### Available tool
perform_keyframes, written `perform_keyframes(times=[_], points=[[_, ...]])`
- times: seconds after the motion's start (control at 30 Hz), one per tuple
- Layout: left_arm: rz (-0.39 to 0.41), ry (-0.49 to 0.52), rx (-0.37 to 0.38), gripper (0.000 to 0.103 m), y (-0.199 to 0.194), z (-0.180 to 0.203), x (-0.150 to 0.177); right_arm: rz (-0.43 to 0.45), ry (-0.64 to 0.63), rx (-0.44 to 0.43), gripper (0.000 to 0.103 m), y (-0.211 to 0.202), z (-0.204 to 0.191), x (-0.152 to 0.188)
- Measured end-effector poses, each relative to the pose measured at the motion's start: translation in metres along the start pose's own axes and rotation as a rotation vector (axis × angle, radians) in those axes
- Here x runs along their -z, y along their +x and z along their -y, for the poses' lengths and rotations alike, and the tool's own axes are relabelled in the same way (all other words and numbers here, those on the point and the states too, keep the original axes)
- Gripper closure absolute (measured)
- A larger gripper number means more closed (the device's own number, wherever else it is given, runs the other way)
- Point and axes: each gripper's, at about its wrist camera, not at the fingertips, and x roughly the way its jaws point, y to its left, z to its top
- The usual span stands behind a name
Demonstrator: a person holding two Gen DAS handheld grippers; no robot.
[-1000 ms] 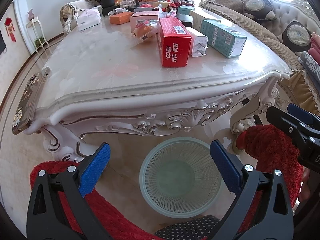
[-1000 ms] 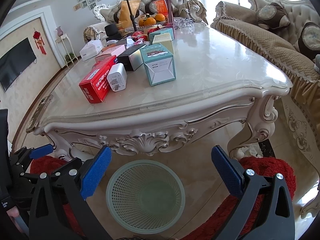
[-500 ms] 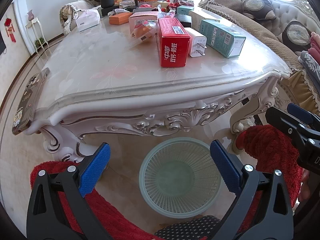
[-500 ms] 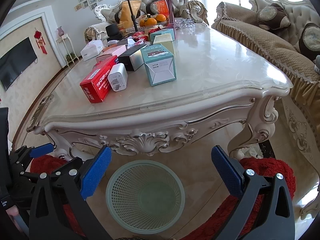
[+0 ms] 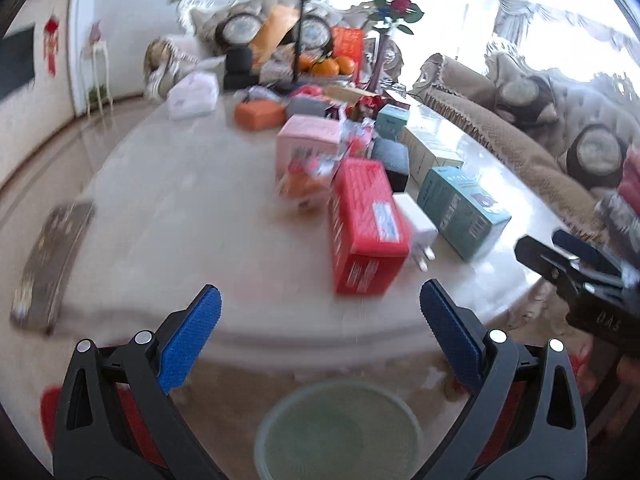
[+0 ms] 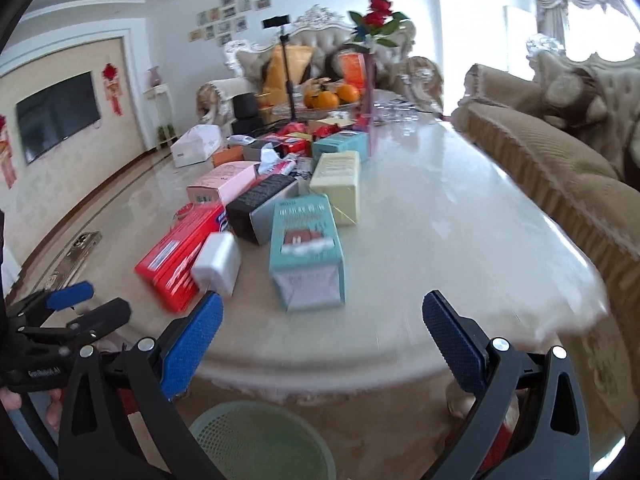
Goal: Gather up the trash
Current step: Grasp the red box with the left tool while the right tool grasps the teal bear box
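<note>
A pale green mesh basket (image 5: 338,428) stands on the floor below the marble table's near edge (image 5: 304,332); it also shows in the right wrist view (image 6: 260,440). On the table lie a red box (image 5: 366,226), a white charger (image 5: 414,228) and a teal box (image 5: 460,208). The right wrist view shows the red box (image 6: 180,254), the charger (image 6: 218,258) and the teal box (image 6: 306,250). My left gripper (image 5: 320,316) is open and empty, just short of the red box. My right gripper (image 6: 322,320) is open and empty, in front of the teal box.
Further back lie a pink box (image 5: 308,142), a black box (image 6: 260,200), a yellow box (image 6: 336,184), an orange box (image 5: 260,114), wrappers, oranges (image 6: 328,96) and a rose vase. A phone (image 5: 52,260) lies at the table's left edge. Sofas flank the table.
Both grippers have risen and tilted up from the basket toward the table top. The boxes now appear closer. Both views are motion-blurred. Jaws stay open.
</note>
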Motion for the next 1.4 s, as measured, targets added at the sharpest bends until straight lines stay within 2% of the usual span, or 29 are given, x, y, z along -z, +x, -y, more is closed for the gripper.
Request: perform_keyframes(times=[0.1, 0.23, 0.37, 0.43, 0.5, 0.57, 0.67, 0.7, 0.77, 0.87, 0.97, 1.0, 1.03, 1.07, 1.13, 1.3, 1.4], points=[[-0.011, 0.03, 0.017, 0.006, 0.018, 0.007, -0.005, -0.019, -0.029, -0.015, 0.007, 0.018, 0.004, -0.008], [-0.017, -0.019, 0.075, 0.006, 0.033, 0.006, -0.014, -0.029, -0.082, -0.011, 0.007, 0.035, 0.002, -0.011], [-0.018, -0.014, 0.068, 0.007, 0.043, 0.007, -0.02, -0.035, -0.103, -0.018, 0.008, 0.043, 0.001, -0.01], [-0.027, -0.011, 0.087, 0.023, 0.05, 0.004, -0.023, -0.037, -0.108, -0.017, 0.008, 0.045, 0.002, -0.01], [-0.035, -0.014, 0.103, 0.03, 0.051, -0.001, -0.024, -0.041, -0.117, -0.012, 0.011, 0.047, 0.003, -0.01], [-0.045, -0.013, 0.113, 0.032, 0.052, -0.006, -0.024, -0.045, -0.117, -0.023, 0.012, 0.047, 0.003, -0.011], [-0.051, 0.006, 0.194, 0.032, 0.044, -0.01, -0.023, -0.041, -0.121, -0.038, 0.012, 0.045, 0.002, -0.011], [-0.043, 0.031, 0.195, 0.032, 0.04, -0.01, -0.022, -0.041, -0.126, -0.037, 0.012, 0.045, 0.001, -0.011], [-0.023, 0.078, 0.152, 0.032, 0.037, -0.009, -0.024, -0.041, -0.138, -0.039, 0.012, 0.045, -0.001, -0.012], [-0.036, 0.091, 0.139, 0.032, 0.046, -0.012, -0.031, -0.05, -0.148, -0.027, 0.012, 0.051, -0.003, -0.013], [-0.052, 0.118, 0.153, 0.041, 0.058, -0.009, -0.036, -0.065, -0.138, -0.046, 0.022, 0.056, -0.003, -0.013], [-0.056, 0.143, 0.155, 0.05, 0.063, -0.004, -0.038, -0.071, -0.133, -0.052, 0.023, 0.058, -0.003, -0.013], [-0.059, 0.156, 0.157, 0.063, 0.066, -0.001, -0.04, -0.077, -0.133, -0.052, 0.025, 0.061, -0.003, -0.013], [-0.065, 0.167, 0.157, 0.064, 0.069, 0.001, -0.041, -0.086, -0.139, -0.044, 0.032, 0.064, -0.004, -0.012], [-0.062, 0.176, 0.151, 0.065, 0.071, 0.004, -0.042, -0.108, -0.143, -0.047, 0.057, 0.07, -0.005, -0.01], [-0.063, 0.111, 0.206, 0.066, 0.059, -0.005, -0.035, -0.087, -0.109, -0.057, 0.058, 0.052, 0.001, -0.009], [-0.029, 0.075, 0.237, 0.066, 0.03, -0.015, -0.03, -0.03, -0.063, -0.089, 0.058, 0.014, 0.007, -0.013]])
